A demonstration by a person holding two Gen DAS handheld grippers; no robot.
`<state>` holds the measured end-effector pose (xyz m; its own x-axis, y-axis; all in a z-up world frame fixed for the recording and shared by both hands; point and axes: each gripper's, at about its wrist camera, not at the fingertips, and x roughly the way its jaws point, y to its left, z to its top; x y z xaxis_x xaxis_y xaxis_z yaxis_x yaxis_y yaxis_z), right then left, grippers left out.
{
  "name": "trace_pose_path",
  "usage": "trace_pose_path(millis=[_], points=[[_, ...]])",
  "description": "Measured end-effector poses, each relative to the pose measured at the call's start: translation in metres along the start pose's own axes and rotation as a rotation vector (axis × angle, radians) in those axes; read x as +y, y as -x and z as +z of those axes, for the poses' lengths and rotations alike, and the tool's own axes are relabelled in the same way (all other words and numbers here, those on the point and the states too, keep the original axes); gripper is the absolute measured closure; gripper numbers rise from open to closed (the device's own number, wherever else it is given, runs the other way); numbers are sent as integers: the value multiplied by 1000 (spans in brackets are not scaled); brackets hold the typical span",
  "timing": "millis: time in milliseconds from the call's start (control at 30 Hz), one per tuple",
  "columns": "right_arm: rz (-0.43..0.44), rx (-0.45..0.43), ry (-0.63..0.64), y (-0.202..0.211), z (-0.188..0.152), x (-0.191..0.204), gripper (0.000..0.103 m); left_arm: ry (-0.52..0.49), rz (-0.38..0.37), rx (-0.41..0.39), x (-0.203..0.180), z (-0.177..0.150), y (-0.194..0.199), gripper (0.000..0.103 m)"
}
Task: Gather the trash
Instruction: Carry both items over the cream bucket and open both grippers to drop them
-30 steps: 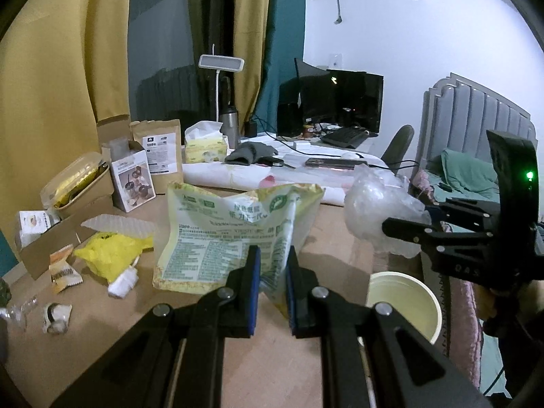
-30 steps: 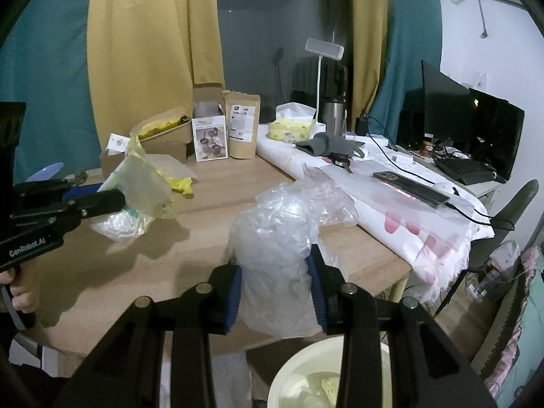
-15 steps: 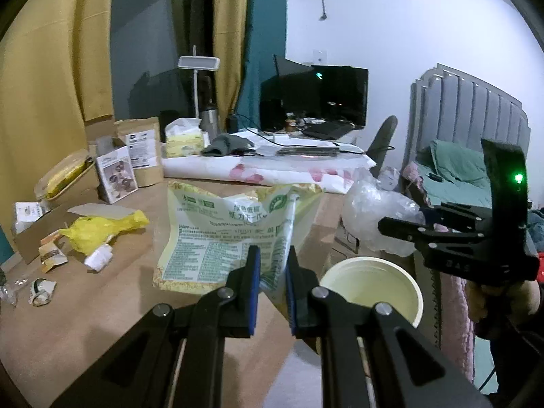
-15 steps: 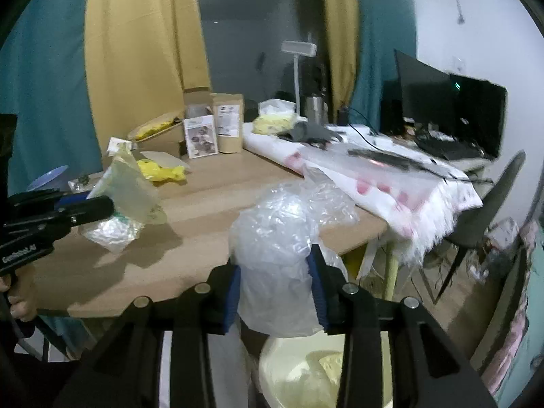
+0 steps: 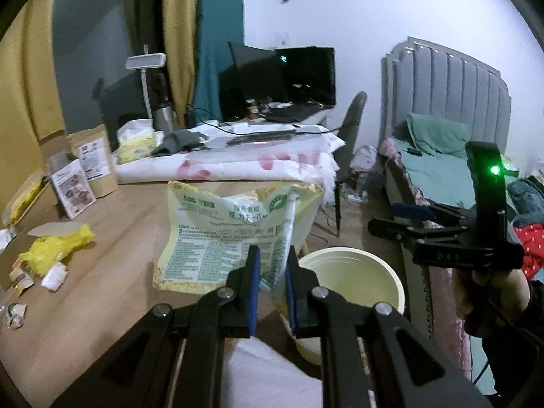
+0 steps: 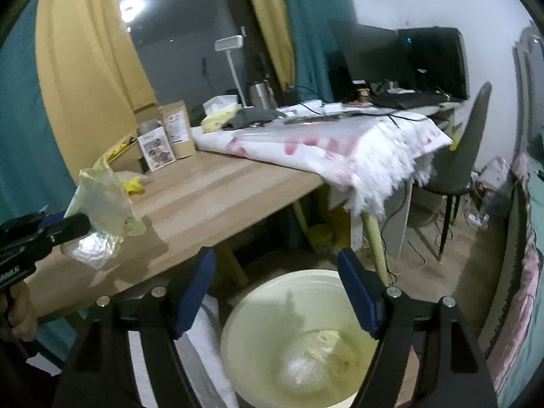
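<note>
Left wrist view: the left hand-held gripper point(image 5: 272, 280) is clenched on one printed yellow-green bag point(image 5: 234, 234), held above the bench point(image 5: 112, 272) edge beside one cream bin point(image 5: 353, 272). Right wrist view: the right hand-held gripper point(image 6: 277, 292), jaws just opened and nothing between them, hangs over the bin, where one clear plastic wad point(image 6: 302, 367) lies (beside yellowish scraps). One yellow wrapper point(image 5: 56, 248) sits on the bench.

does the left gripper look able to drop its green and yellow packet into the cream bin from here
Probably yes: the left gripper, shut on the green and yellow printed packet, is beside the cream round bin, whose open mouth looks unobstructed.
</note>
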<state>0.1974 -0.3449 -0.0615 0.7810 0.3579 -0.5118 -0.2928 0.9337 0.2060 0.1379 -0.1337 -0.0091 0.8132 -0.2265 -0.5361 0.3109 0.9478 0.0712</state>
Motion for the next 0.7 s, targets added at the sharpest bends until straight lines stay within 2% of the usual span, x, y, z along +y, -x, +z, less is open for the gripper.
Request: trace_pose_path(millis=[400, 700], points=[[-58, 37, -79, -5, -26, -61, 30, -64, -108, 76, -47, 4, -52, 91], [-106, 70, -116, -6, -33, -90, 30, -113, -195, 158, -78, 4, -96, 90]])
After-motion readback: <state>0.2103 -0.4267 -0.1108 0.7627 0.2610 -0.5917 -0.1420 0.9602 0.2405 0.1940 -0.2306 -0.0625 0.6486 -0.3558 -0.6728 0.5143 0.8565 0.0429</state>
